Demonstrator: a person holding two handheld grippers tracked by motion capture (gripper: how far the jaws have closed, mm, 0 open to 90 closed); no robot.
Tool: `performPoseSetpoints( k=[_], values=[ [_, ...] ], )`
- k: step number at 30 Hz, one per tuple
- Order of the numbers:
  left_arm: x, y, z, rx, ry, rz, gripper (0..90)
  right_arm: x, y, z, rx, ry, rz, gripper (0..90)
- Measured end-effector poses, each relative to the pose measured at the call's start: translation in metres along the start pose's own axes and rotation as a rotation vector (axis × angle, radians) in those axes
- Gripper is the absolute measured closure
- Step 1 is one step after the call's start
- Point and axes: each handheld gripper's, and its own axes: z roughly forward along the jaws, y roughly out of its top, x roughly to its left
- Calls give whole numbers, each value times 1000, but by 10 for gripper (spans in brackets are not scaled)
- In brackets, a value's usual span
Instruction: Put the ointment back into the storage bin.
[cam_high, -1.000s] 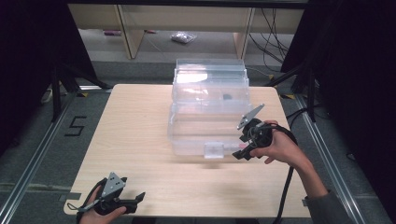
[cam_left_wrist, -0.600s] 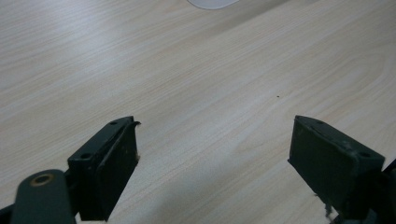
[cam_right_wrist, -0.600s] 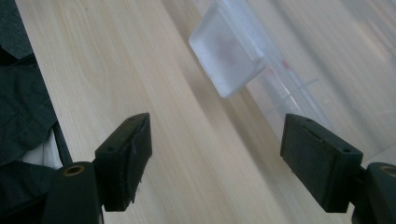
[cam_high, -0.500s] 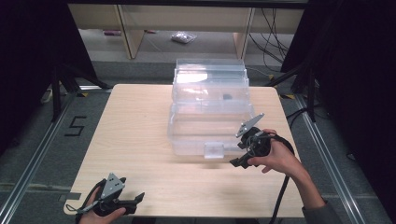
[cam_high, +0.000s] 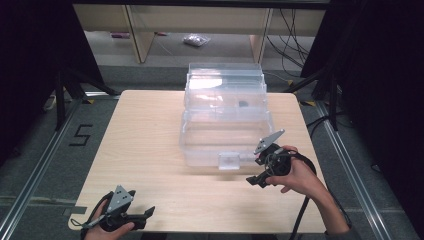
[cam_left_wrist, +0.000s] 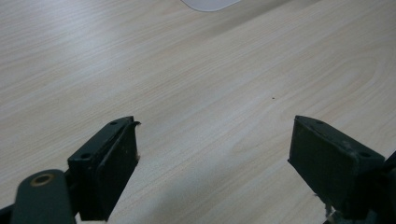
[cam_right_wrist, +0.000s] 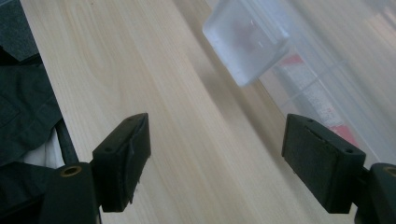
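My right gripper (cam_high: 254, 179) hangs just off the near right corner of the clear plastic box (cam_high: 226, 120), its jaws spread wide with nothing between them; they have just been opening. The box sits in the far middle of the wooden table (cam_high: 150, 130), its lid down, and the frosted latch (cam_high: 229, 161) on its near wall is just left of my right gripper, apart from it. In the right gripper view the latch (cam_right_wrist: 245, 37) lies beyond the jaws, with bare table between the pads. Something small and dark (cam_high: 243, 104) shows through the lid, though I cannot tell what it is. My left gripper (cam_high: 146, 216) rests at the near left edge of the table, well apart from the box, its jaws also standing wide over bare wood.
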Motion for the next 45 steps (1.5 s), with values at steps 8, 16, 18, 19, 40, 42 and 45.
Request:
performPoseSetpoints(
  k=[8,16,18,19,40,42,45],
  values=[
    [0,0,-1,18,-6,14,150,8,-8,6,-17,-6,-3,244],
    [0,0,0,3,-8,-5,150,13,-18,16,-26,7,26,241],
    [1,0,-1,14,-9,11,150,13,-21,19,-34,-6,17,241],
    [1,0,-1,13,-9,11,150,14,-23,20,-19,1,28,241],
    [-1,0,0,3,-9,3,150,19,-53,34,-107,-71,72,243],
    [0,0,0,6,-4,12,150,20,-55,37,-108,-65,77,240],
    [-1,0,0,7,-5,8,150,20,-58,41,-135,-83,80,239]
  ],
)
